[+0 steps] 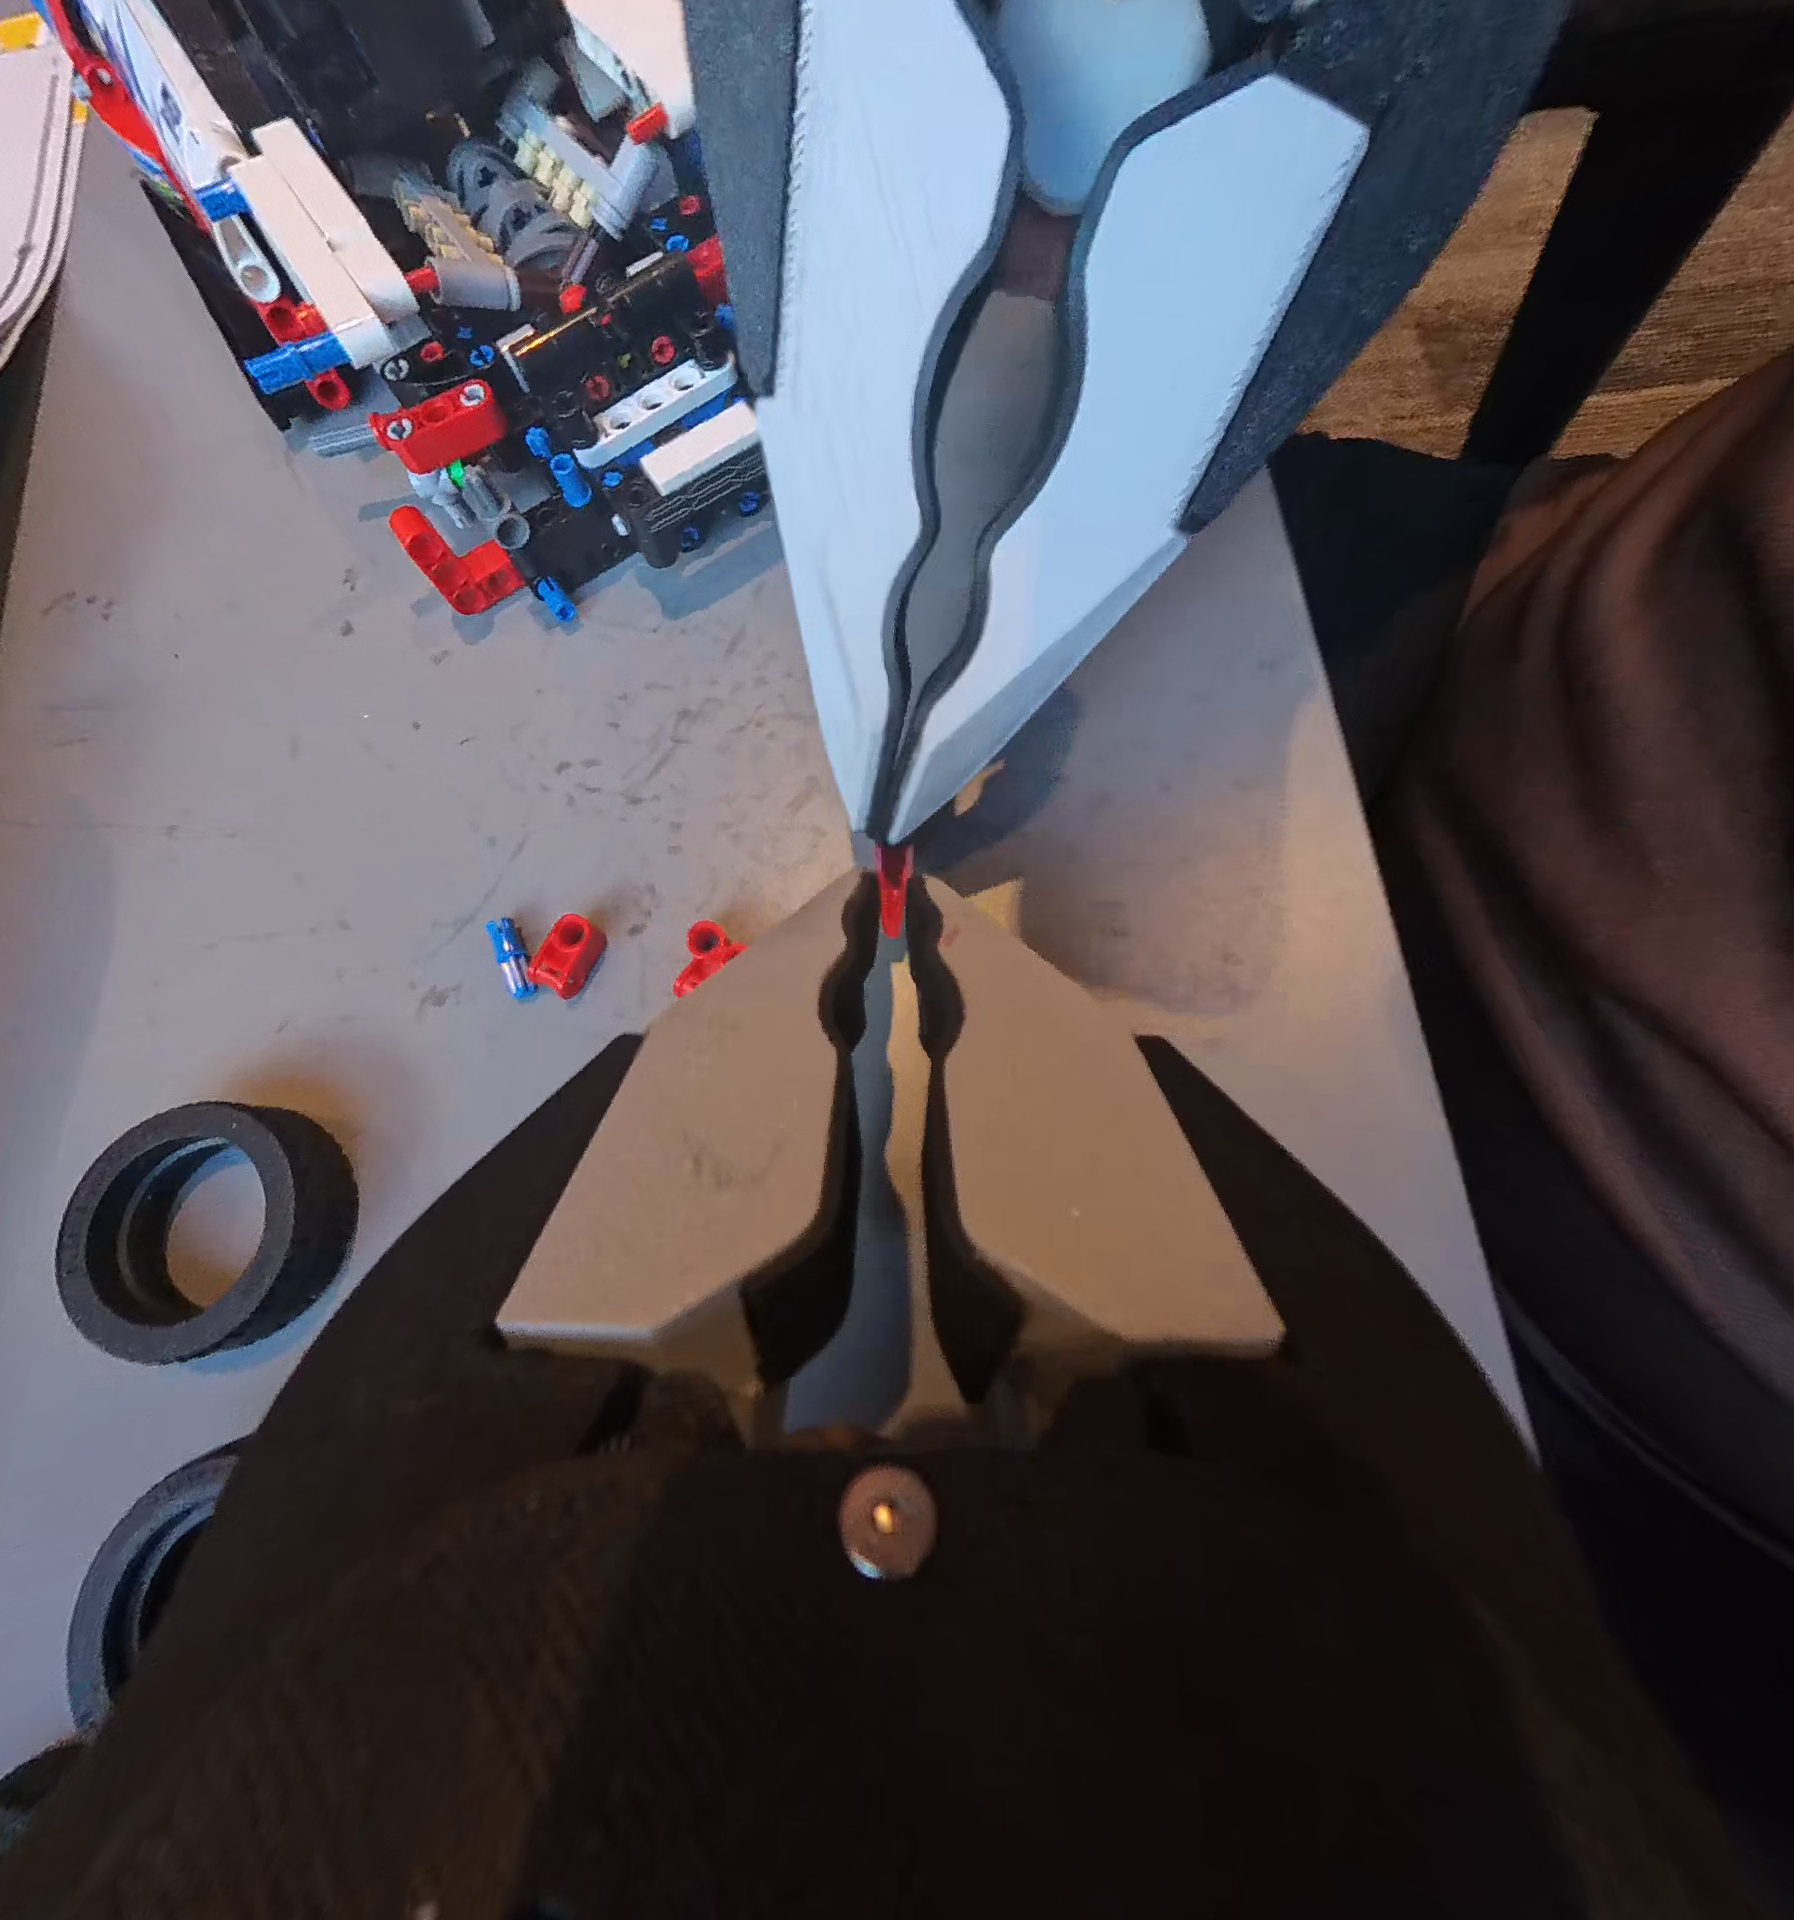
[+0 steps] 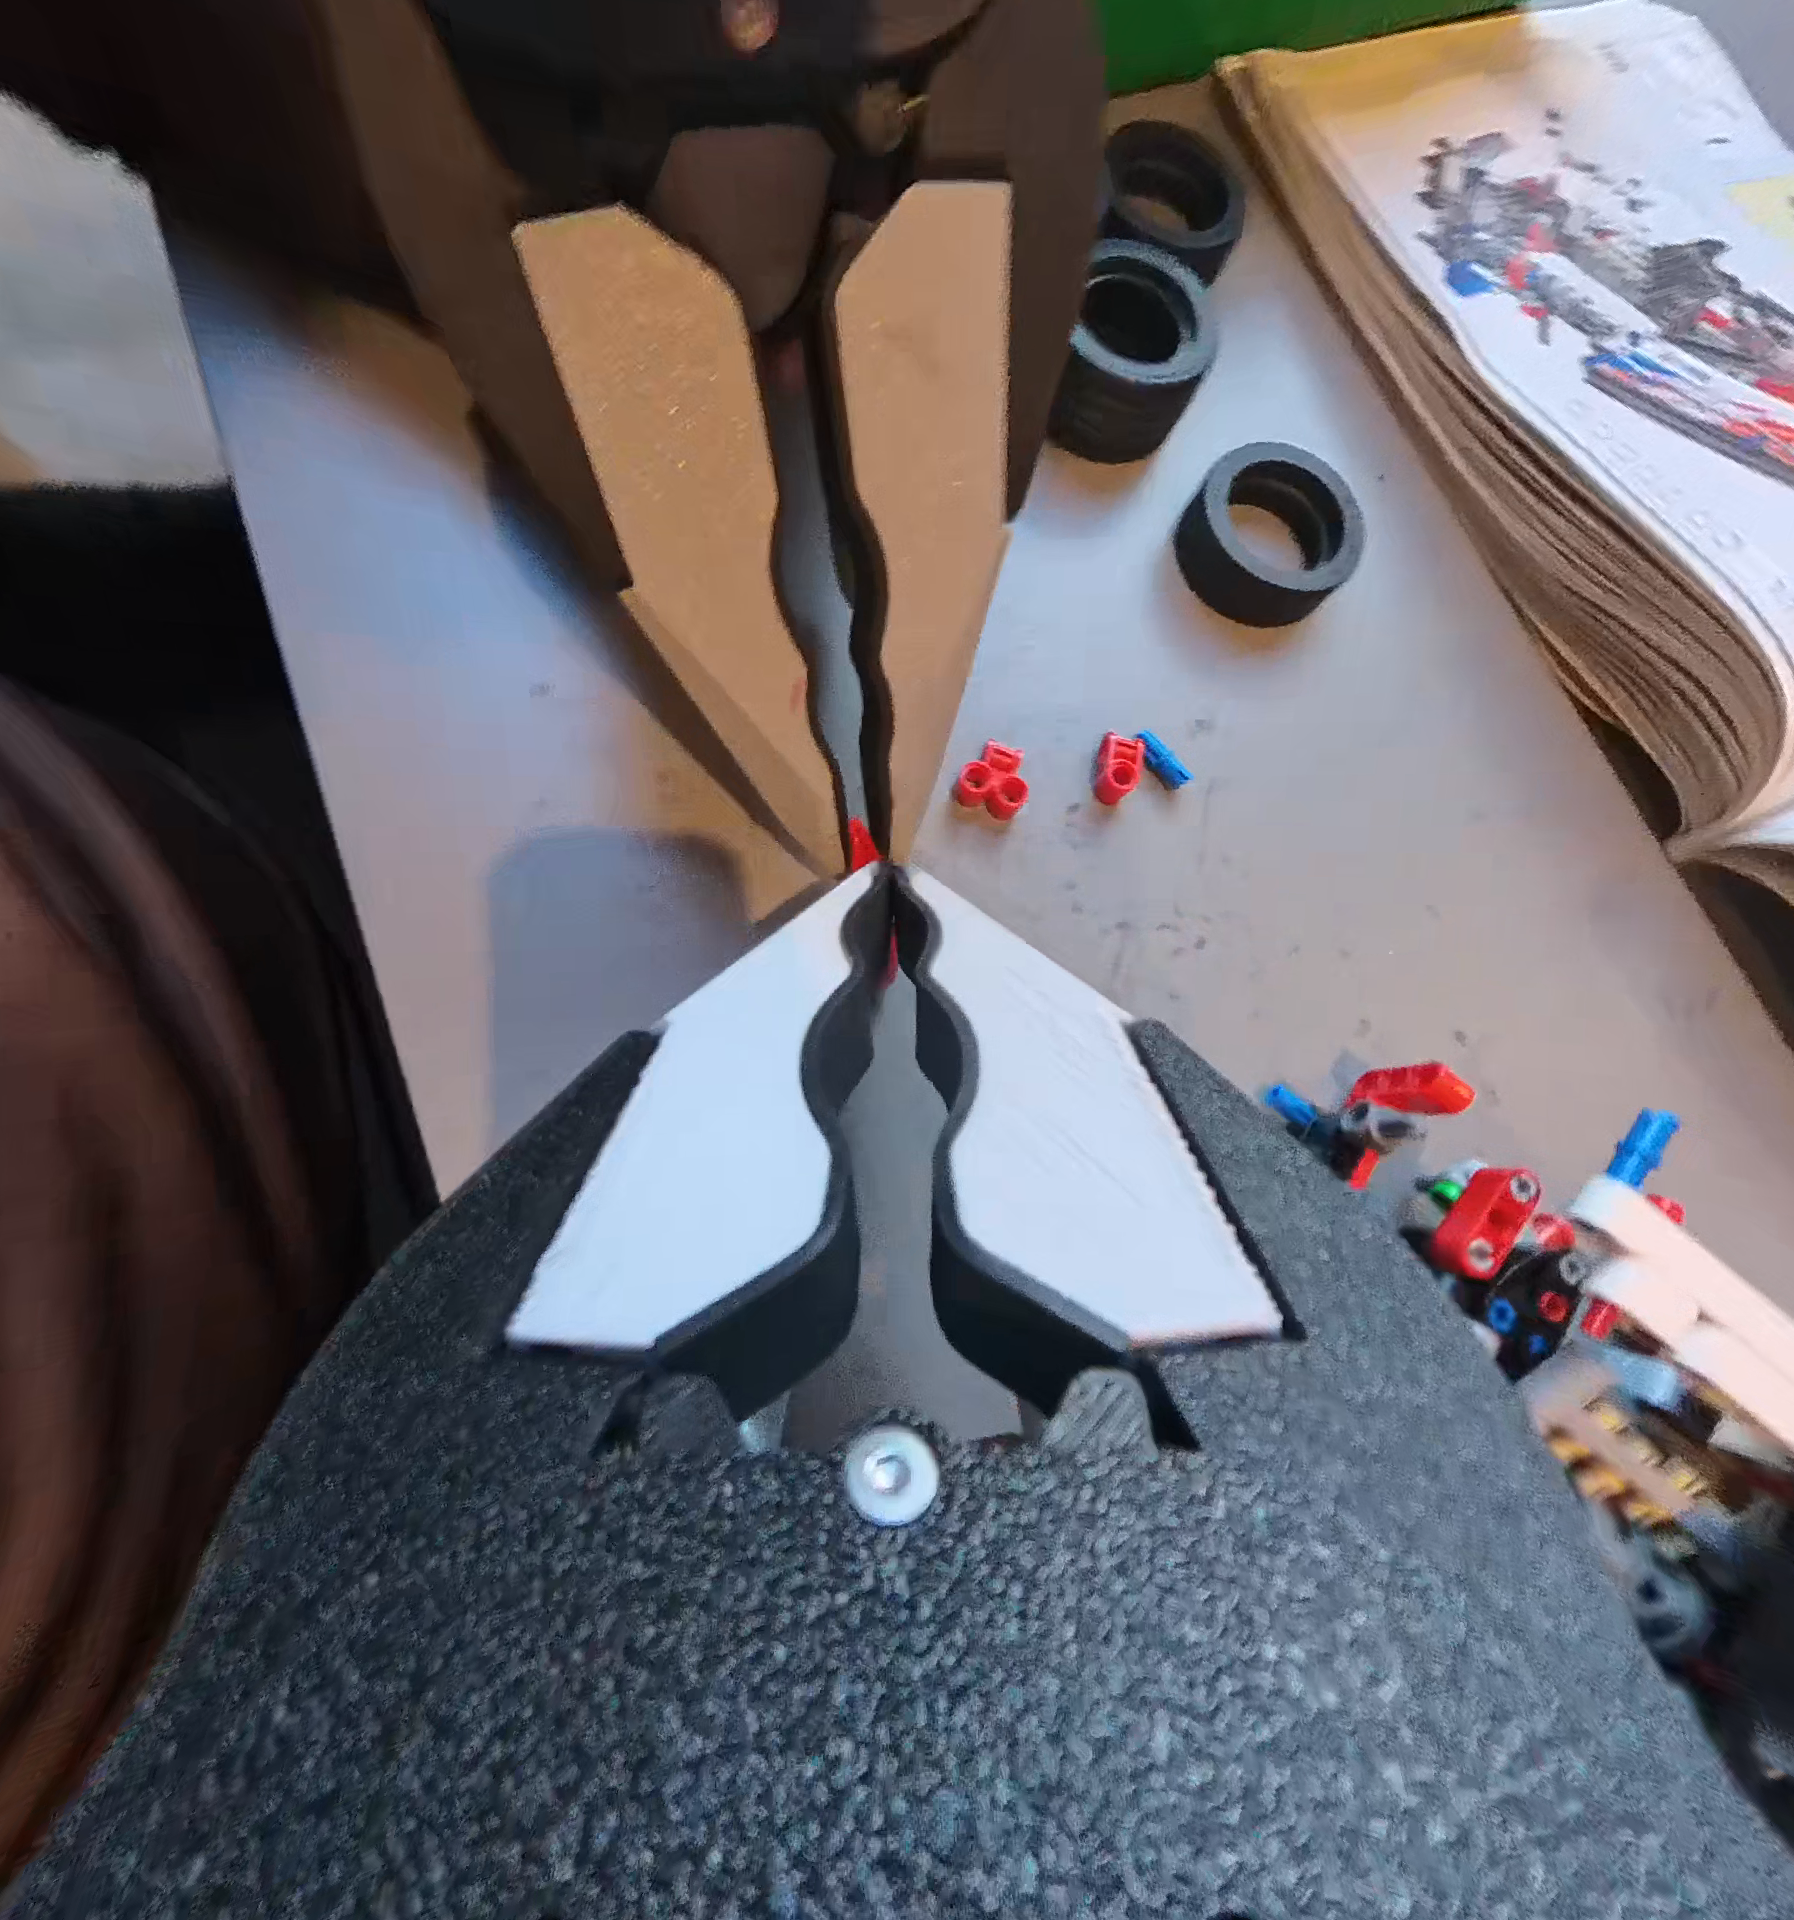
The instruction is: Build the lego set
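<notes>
Both the left gripper [image 1: 891,904] and right gripper [image 2: 888,883] pinch one small red piece [image 1: 891,896] tip-to-tip — keep them aligned, press gently.

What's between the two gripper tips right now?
A small red piece, pinched tip to tip by the left gripper and right gripper; both wrist views show it.

loose pieces [image 1: 560,956] on table [image 1: 249,779], between tyre [image 1: 207,1231] and model [image 1: 477,312]

Black tyres [image 2: 1269,535]: three. Loose red connectors [image 2: 993,774]: two. Blue pin [image 2: 1165,758]: one. Open instruction booklet [image 2: 1599,343]: one. Part-built model [image 1: 477,260]: one.
</notes>
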